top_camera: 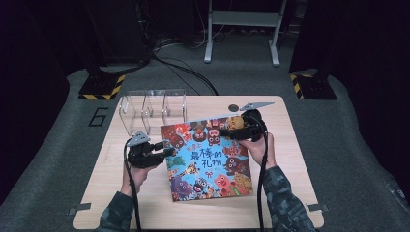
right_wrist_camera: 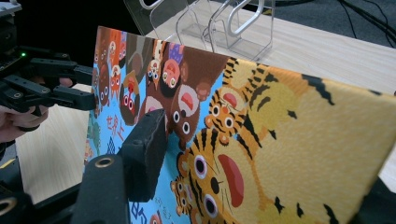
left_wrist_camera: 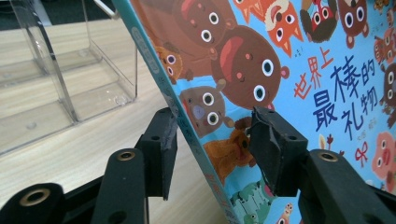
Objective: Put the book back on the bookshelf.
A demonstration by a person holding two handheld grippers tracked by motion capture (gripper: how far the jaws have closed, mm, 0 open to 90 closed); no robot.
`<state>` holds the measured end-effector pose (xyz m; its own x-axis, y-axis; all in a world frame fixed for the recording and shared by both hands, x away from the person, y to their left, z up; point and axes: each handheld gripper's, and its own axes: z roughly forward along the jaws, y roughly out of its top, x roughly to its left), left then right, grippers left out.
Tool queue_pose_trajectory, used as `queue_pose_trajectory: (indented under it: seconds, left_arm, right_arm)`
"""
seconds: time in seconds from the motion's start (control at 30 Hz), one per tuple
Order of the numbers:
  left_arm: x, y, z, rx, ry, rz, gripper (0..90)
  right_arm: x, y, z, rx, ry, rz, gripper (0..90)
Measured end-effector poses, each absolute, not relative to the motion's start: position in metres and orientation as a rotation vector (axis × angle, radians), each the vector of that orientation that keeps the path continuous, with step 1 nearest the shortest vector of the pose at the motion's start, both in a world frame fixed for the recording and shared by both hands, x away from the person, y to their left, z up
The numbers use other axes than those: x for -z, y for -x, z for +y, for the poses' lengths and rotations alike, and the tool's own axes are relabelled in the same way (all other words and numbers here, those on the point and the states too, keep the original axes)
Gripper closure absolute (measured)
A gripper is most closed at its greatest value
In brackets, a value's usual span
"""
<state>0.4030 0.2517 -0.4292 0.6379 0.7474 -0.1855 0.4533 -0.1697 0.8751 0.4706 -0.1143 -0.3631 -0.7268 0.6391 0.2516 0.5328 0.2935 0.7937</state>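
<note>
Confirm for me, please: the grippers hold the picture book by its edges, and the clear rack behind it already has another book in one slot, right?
Not quite. The rack has no book in it: the high view shows all its slots bare, and so does the left gripper view. The rest holds: the left gripper and right gripper straddle opposite edges of the book, and the rack stands behind it.

Clear acrylic rack (top_camera: 152, 110) stands close behind the tilted book (top_camera: 208, 157).
</note>
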Motion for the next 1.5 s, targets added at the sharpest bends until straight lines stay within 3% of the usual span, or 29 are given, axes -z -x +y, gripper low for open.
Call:
queue_pose_trajectory:
  seconds: [1.5]
  left_arm:
    - [0.406, -0.383, 0.258, -0.556, -1.868, 0.84, 56.8]
  right_arm:
    - [0.365, -0.475, -0.105, -1.451, -1.006, 2.393, 28.8]
